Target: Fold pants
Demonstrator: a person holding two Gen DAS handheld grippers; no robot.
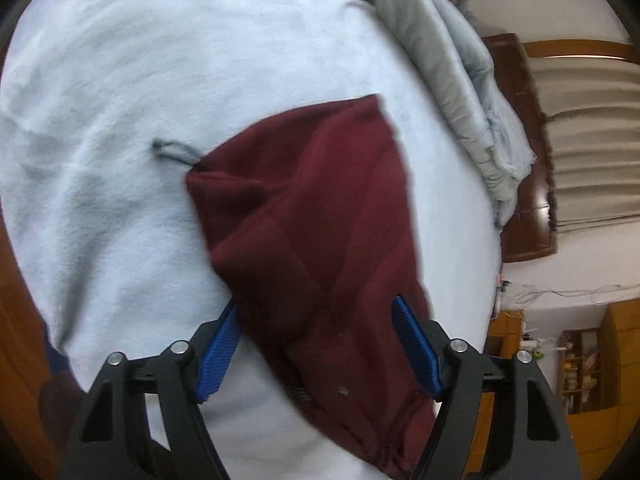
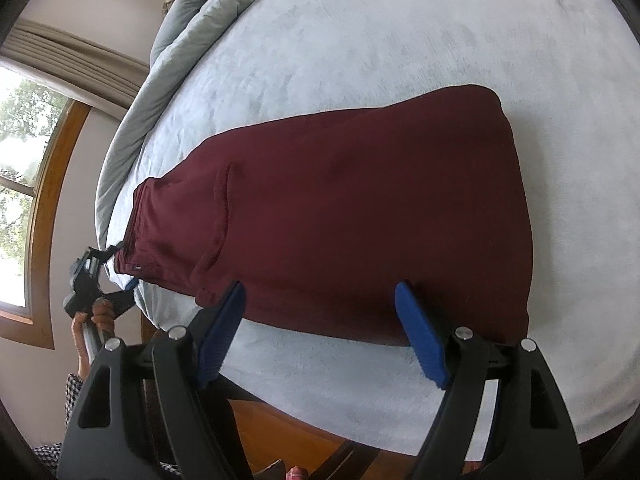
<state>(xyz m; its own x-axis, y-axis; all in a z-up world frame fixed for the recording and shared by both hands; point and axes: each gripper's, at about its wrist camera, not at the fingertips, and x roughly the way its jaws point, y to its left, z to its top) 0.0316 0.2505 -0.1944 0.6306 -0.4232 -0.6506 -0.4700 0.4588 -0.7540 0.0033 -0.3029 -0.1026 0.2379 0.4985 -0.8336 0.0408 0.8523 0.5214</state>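
Here, in the left wrist view, maroon pants [image 1: 320, 232] lie on a pale blue bed cover [image 1: 120, 120], running from the middle of the frame down to the lower right. The left tongs [image 1: 316, 344] stand apart at the bottom, their blue pads [image 1: 218, 354] on either side of the waistband end of the cloth; whether the pads press on it cannot be told. A grey drawstring [image 1: 172, 150] trails out from the garment's upper left corner. A bunched grey duvet [image 1: 452, 68] runs along the upper right, with a dark wooden headboard [image 1: 528, 152] and pleated curtains [image 1: 592, 140] beyond it.

In the right wrist view, the same pants [image 2: 340, 208] stretch across the middle of the frame on the bed cover [image 2: 400, 32], waistband at the left and folded edge at the right. The right tongs [image 2: 320, 332] hang apart at the bottom centre, their pads [image 2: 420, 344] just over the garment's near edge, gripping nothing. At the lower left, a person's hand [image 2: 100, 316] holds the left tongs [image 2: 118, 268] at the waistband corner. A wood-framed window [image 2: 24, 152] fills the far left.
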